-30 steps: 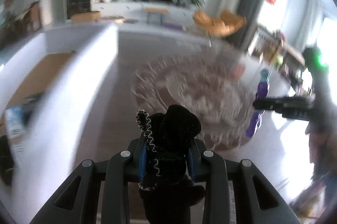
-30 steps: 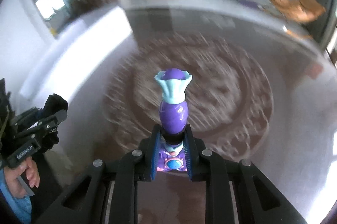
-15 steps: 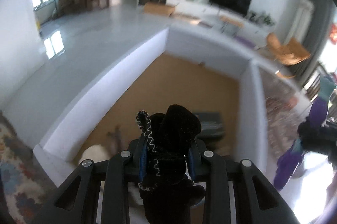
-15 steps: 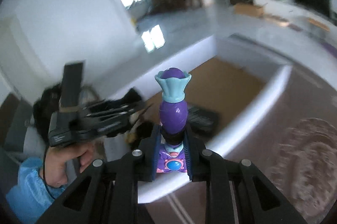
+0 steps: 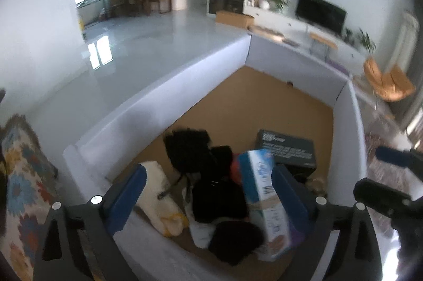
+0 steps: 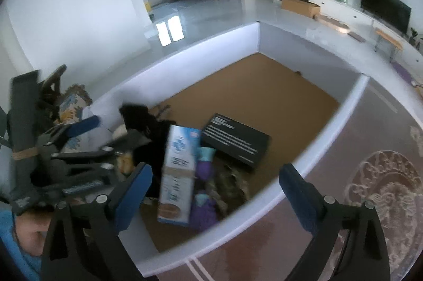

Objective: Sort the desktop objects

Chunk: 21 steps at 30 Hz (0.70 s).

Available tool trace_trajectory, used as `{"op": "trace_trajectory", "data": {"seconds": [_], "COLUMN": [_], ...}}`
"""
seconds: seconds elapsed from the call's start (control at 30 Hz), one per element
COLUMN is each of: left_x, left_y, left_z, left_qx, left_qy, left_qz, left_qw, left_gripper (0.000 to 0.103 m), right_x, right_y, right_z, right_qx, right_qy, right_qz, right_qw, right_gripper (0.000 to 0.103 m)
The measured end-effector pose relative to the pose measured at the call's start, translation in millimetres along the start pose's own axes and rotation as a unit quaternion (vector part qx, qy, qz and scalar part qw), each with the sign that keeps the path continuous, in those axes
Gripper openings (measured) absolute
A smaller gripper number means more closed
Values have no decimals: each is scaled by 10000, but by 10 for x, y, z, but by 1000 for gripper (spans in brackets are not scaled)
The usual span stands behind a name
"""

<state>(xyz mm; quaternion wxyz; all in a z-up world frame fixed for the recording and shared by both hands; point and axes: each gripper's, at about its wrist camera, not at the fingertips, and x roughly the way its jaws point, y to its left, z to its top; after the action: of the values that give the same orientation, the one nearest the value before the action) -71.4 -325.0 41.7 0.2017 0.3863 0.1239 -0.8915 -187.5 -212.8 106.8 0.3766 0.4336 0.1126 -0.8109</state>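
Left wrist view: the left gripper (image 5: pixel 208 191) hangs over a large white-walled box (image 5: pixel 158 101) with a brown floor, its blue-padded jaws spreading wide and opening, with nothing pinched between them. Below the jaws, in the near corner of the box, lies a heap of sorted things: a black soft toy (image 5: pixel 235 241) closest to the near wall, a white and blue carton (image 5: pixel 267 204) tilted just beside it, a cream plush roll (image 5: pixel 158 199) against the left wall, and further black fabric (image 5: pixel 190 149) behind. A flat black box (image 5: pixel 286 150) lies deeper in, near the right wall. The right gripper (image 5: pixel 391 175) shows blurred at the right edge, outside that wall.

Right wrist view: the right gripper (image 6: pixel 216 191) points down into the same white-walled box (image 6: pixel 317 143), jaws likewise opening and parted wide, gripping nothing. A purple and teal toy (image 6: pixel 205 170) lies on the box floor between the white and blue carton (image 6: pixel 179 175) and a mottled brown object (image 6: pixel 230 186), in front of the flat black box (image 6: pixel 235 141). The left gripper (image 6: pixel 105 133), held in a person's hand (image 6: pixel 31 233), reaches in over the left wall. A patterned rug (image 6: pixel 383 186) covers the floor outside the right wall.
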Motion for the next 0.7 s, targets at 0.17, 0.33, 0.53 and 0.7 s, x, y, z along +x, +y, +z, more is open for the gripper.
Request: {"op": "trace_trajectory", "data": {"seconds": [0.17, 0.33, 0.53, 0.7], "left_x": [-202, -651, -1008, -1081], "left_y": [-210, -418, -541, -528], "left_z": [-4, -112, -182, -155], "left_qx": [334, 623, 611, 507], "left_qy": [122, -370, -705, -506], "left_qz": [805, 952, 877, 763], "left_qw": [9961, 9928, 9918, 9945], "left_gripper": [97, 97, 97, 97], "right_x": [-191, -374, -559, -593], "right_y": [-144, -136, -114, -75], "right_z": [-84, -126, -146, -98], "right_qx": [151, 49, -32, -73], "right_qy": [75, -43, -93, -49], "right_qz": [-228, -345, -383, -508], "right_qw": [9996, 9994, 9992, 9987], "right_gripper": [98, 103, 103, 103]}}
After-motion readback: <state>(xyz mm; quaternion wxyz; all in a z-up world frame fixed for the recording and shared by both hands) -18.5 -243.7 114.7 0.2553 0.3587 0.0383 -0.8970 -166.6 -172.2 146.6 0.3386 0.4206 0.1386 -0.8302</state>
